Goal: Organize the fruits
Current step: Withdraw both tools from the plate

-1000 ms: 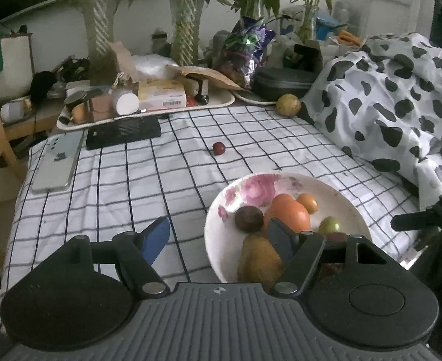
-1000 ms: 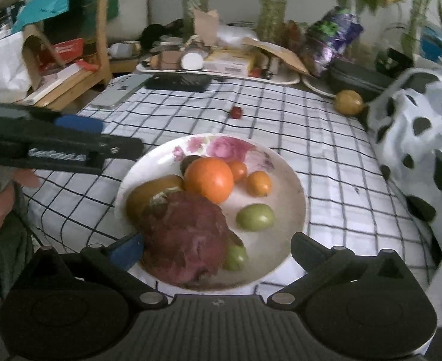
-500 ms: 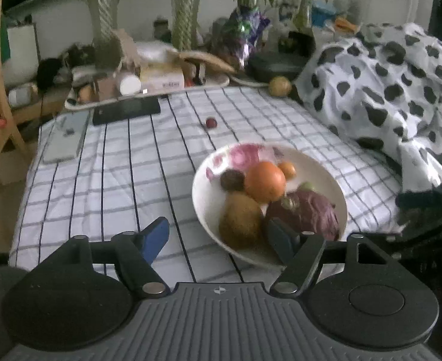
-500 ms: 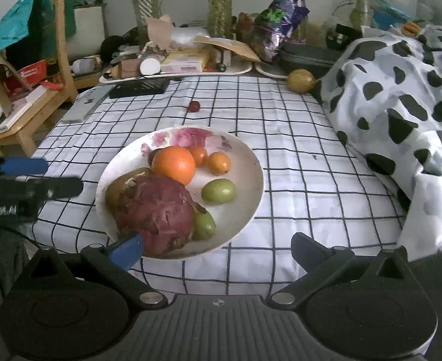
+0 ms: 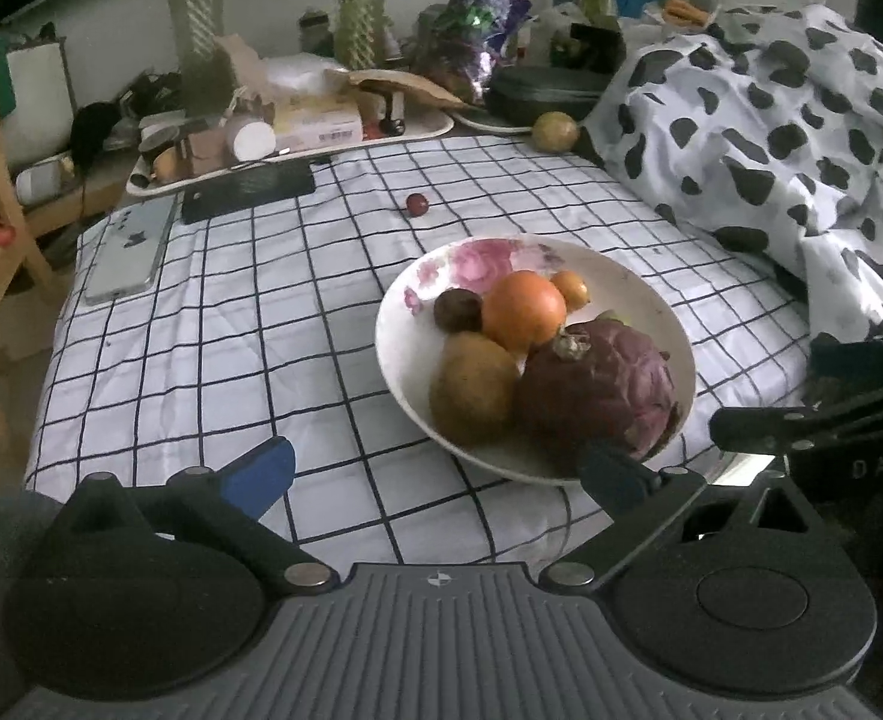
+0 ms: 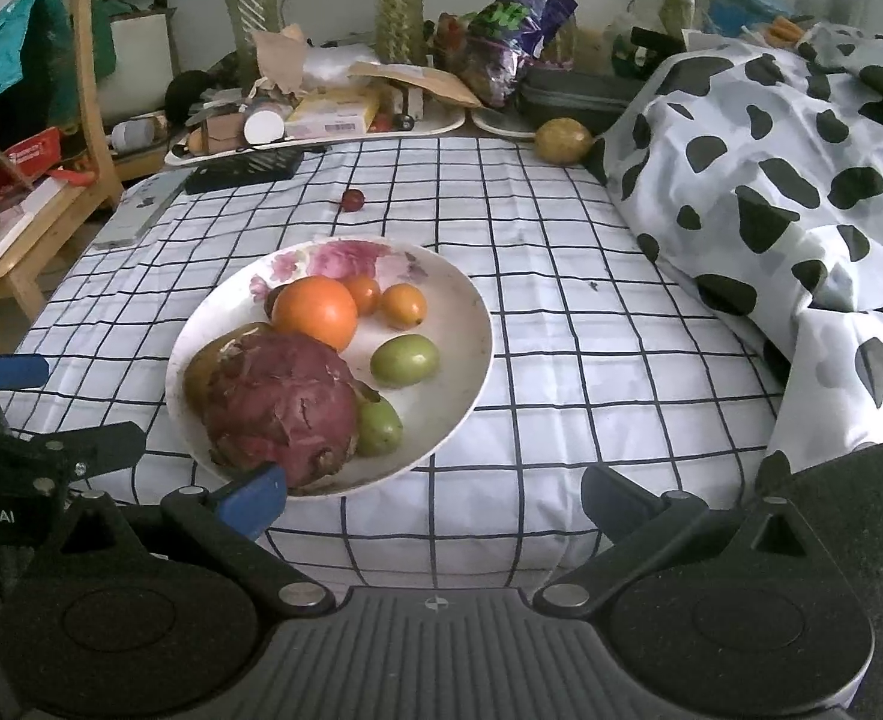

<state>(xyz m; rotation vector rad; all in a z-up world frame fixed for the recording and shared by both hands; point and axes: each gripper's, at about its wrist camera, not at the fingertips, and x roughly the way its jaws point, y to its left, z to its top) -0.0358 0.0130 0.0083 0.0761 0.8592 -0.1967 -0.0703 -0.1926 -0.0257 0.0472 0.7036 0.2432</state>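
A white flowered plate [image 5: 669, 324] [image 6: 471, 324] sits on the checked cloth. It holds a purple dragon fruit [image 5: 597, 390] [image 6: 279, 402], an orange [image 5: 522, 309] [image 6: 315, 312], a brown pear-like fruit [image 5: 471, 387], a dark round fruit [image 5: 456, 310], small orange fruits [image 6: 403, 305] and two green fruits [image 6: 405, 360]. A small red fruit [image 5: 416, 204] [image 6: 352, 199] and a yellow fruit [image 5: 554, 131] [image 6: 563, 141] lie on the cloth beyond. My left gripper [image 5: 435, 471] is open and empty at the plate's near left. My right gripper [image 6: 435, 498] is open and empty at its near right.
A cow-print blanket [image 5: 789, 120] [image 6: 801, 180] is heaped on the right. A cluttered tray [image 5: 297, 138], a black phone [image 5: 246, 189], a silver phone [image 5: 129, 252], vases and plants line the back. A wooden chair [image 6: 33, 180] stands at the left.
Both grippers have drawn back toward me from the plate, so more of the cloth and plate shows. The dragon fruit stays on the plate.
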